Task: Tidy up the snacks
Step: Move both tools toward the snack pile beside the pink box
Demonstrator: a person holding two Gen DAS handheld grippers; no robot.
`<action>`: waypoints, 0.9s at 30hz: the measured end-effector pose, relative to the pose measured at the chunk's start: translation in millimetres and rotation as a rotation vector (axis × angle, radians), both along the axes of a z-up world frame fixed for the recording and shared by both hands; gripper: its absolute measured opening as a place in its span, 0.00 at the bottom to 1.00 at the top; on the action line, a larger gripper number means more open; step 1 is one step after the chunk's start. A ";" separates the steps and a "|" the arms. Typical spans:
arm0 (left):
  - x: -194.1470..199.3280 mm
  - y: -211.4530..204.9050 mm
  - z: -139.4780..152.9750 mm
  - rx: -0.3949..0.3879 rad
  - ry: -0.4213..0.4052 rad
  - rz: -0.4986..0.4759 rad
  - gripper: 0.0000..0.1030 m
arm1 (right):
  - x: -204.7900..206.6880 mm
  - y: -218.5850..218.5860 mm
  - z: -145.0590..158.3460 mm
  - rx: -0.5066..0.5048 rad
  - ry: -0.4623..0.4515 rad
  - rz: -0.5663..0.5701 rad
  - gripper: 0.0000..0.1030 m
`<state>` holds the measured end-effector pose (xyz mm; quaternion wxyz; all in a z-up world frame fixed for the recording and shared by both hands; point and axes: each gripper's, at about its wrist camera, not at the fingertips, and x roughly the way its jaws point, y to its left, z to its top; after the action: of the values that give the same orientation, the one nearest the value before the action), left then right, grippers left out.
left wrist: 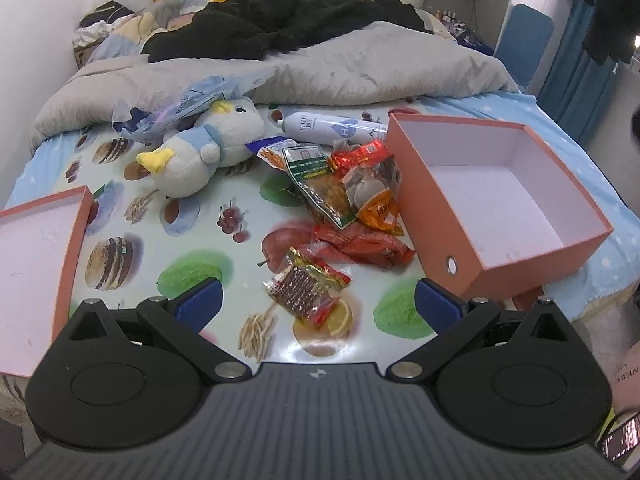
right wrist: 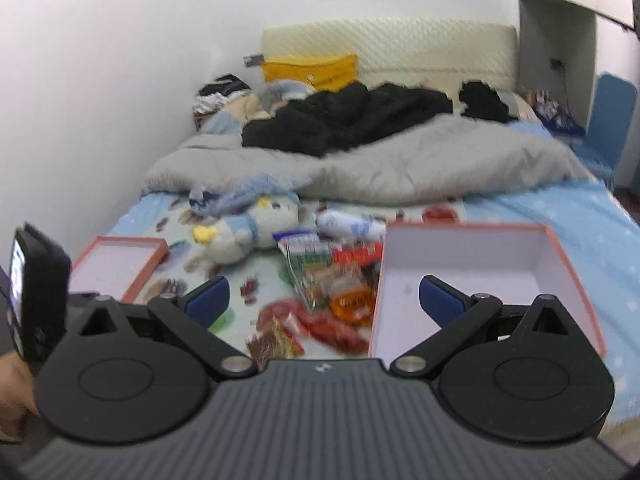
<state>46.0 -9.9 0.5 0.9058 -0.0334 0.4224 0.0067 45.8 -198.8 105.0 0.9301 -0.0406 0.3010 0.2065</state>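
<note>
Several snack packets (left wrist: pixel 352 196) lie in a pile on the fruit-print sheet, left of an open orange box (left wrist: pixel 500 196) with a white inside. One red and gold packet (left wrist: pixel 308 286) lies nearest, just ahead of my left gripper (left wrist: pixel 318 304), which is open and empty. In the blurred right wrist view the pile (right wrist: pixel 328 292) sits left of the box (right wrist: pixel 480 276). My right gripper (right wrist: pixel 324 300) is open and empty, held above the bed's near end, its right finger over the box.
The orange box lid (left wrist: pixel 36 272) lies at the left. A plush penguin (left wrist: pixel 204 148), a white spray bottle (left wrist: pixel 328 126) and a blue plastic bag (left wrist: pixel 184 108) lie behind the snacks. A grey duvet (left wrist: pixel 340 68) and black clothes (left wrist: pixel 280 20) cover the far bed.
</note>
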 end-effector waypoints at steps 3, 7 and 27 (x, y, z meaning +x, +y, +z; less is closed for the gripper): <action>3.5 -1.2 -0.5 -0.013 0.014 0.011 1.00 | 11.7 5.1 5.1 -0.024 0.024 0.009 1.00; 1.3 -2.5 2.1 -0.010 -0.001 0.012 1.00 | 26.7 11.8 -5.4 -0.071 0.133 0.016 1.00; -13.2 23.0 -16.0 -0.087 0.004 0.076 1.00 | 7.2 0.5 -70.3 -0.044 0.192 -0.003 1.00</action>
<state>32.8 13.2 -15.5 0.9017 -0.0888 0.4226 0.0226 53.1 -198.3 34.6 0.8962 -0.0404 0.3932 0.2015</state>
